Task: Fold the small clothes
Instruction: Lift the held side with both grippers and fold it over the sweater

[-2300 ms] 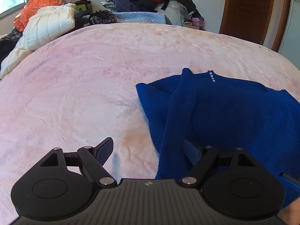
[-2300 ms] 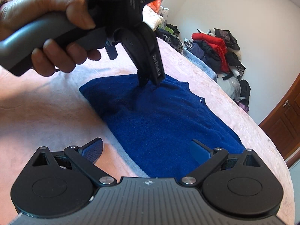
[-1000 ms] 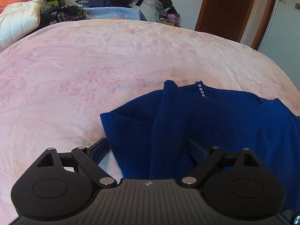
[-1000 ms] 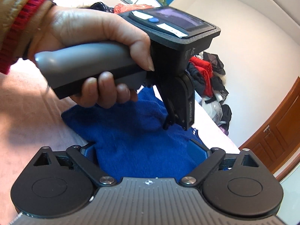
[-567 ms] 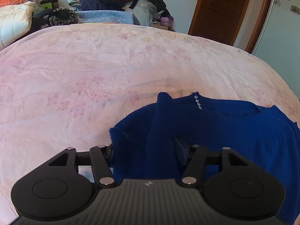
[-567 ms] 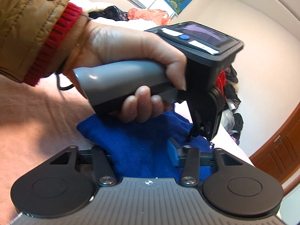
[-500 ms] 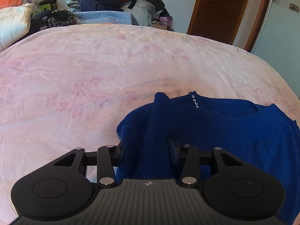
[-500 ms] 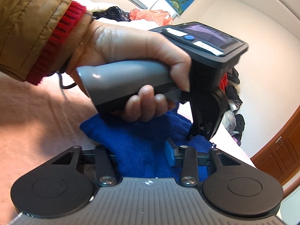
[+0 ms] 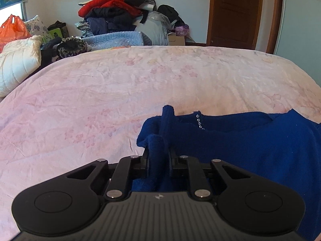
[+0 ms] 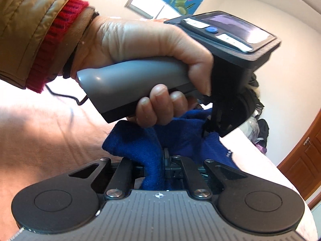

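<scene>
A dark blue sweater (image 9: 250,146) lies on the pink bedcover (image 9: 120,92), with a row of small rhinestones (image 9: 199,122) at its neck. My left gripper (image 9: 158,156) has its jaws closing on a bunched fold of the sweater's edge, and the pads press on the cloth, which is lifted. In the right wrist view, my right gripper (image 10: 160,160) is shut on another fold of the blue sweater (image 10: 138,138). Just ahead of it a person's hand (image 10: 150,46) holds the left gripper (image 10: 208,128) by its grey handle, with its tips in the same cloth.
A pile of clothes (image 9: 116,14) is heaped past the bed's far edge. A white quilted jacket (image 9: 18,66) and an orange bag (image 9: 12,30) lie at the far left. A brown door (image 9: 234,14) stands at the back right.
Both grippers went from wide open around the sweater's edge to pinched on folds of it. The cloth has bunched up and risen off the bedcover with them.
</scene>
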`<state>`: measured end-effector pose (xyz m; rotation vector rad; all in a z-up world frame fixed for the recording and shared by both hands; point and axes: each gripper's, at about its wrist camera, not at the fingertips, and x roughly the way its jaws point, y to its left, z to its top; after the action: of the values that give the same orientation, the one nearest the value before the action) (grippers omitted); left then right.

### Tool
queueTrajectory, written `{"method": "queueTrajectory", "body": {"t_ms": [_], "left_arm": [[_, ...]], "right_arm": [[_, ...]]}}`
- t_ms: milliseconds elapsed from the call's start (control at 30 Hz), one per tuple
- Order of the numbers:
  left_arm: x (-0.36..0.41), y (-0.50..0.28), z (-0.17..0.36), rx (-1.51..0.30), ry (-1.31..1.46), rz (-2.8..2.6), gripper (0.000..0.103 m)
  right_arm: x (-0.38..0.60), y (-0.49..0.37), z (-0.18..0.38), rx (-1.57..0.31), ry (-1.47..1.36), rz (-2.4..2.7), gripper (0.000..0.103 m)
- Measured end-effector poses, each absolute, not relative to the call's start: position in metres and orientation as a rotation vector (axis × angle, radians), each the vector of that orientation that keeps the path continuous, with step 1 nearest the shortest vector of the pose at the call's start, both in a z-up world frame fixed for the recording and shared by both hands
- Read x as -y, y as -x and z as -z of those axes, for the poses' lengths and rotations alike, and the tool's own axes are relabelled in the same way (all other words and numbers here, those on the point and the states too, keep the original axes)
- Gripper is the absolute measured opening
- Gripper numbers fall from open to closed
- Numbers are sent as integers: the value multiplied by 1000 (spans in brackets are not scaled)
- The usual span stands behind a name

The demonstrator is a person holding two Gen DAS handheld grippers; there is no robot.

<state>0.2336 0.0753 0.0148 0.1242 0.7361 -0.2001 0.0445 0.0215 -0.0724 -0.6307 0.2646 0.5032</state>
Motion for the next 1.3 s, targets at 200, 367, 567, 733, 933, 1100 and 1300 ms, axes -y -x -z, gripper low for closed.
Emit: {"method": "queueTrajectory", "body": {"t_ms": [200,367,567,733,933,1100,1300], "left_arm": [[-53,-232,-34,-731,-126,159,15],[-30,-229,-47,-717,-136,150,15],[12,-220,-59,-681,-208,156,14],[45,-214,-63,-661,-252,178,14],[76,-209,-63,-651,-284,197,14],[95,-210,-62,-661,-290,211,14],[122,-206,-56,-665,-307,245,14]], "right_arm": [[10,-29,60,-256,558,-455,6],[44,-24,48,-260,474,-413,6],[73,-15,46,-262,421,-376,5],[93,-2,46,-260,388,-339,5],[116,0,47,-269,324,-296,5],[145,4,45,-276,284,-265,5],[158,8,47,-286,256,-225,5]]}}
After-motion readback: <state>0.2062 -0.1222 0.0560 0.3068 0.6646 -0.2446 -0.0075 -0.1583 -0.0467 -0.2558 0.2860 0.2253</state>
